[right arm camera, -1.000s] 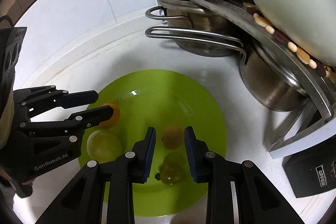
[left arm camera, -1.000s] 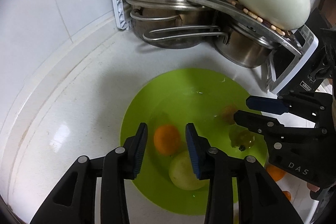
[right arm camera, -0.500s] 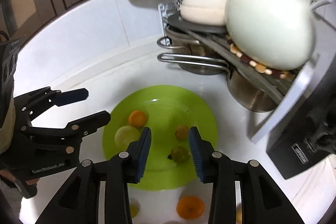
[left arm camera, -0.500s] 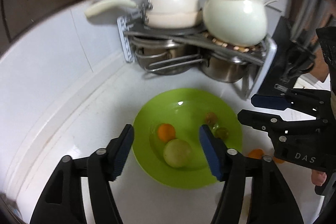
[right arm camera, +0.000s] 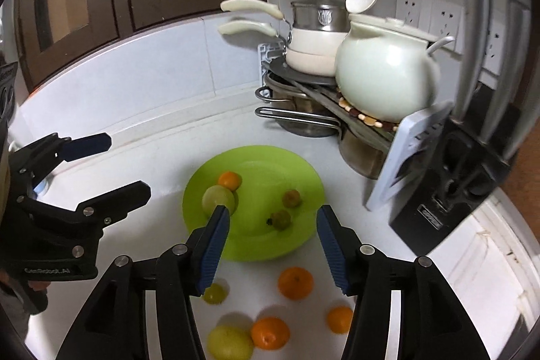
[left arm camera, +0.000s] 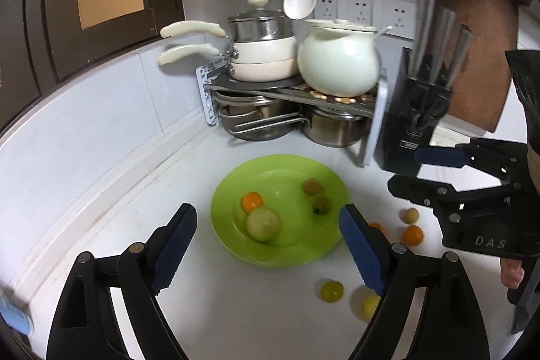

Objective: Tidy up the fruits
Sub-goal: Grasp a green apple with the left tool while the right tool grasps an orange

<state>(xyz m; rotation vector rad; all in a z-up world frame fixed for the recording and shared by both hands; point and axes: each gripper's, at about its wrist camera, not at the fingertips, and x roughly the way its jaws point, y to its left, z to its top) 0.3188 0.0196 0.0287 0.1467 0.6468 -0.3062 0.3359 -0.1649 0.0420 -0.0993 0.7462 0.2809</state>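
Both tools empty with jaws opening, left tool [left arm camera: 266, 245] wider than right tool [right arm camera: 273, 245]; loose round oranges [right arm camera: 295, 282] on the white bench [right arm camera: 162, 140] sit just under the right one, this side of the lime-green plastic plate [right arm camera: 303, 181].

Both my wrist cams sit above the counter [left arm camera: 111, 191], tilted down toward its back corner. Left cam looks past its own fingers [left arm camera: 175, 245] with the right gripper [left arm camera: 418, 171] at frame right. Right cam mirrors that, slightly nearer. Shared: green plate [left arm camera: 233, 235] [right arm camera: 303, 177], pot rack [left arm camera: 290, 91] [right arm camera: 368, 127], knife block [left arm camera: 405, 137] [right arm camera: 435, 208].
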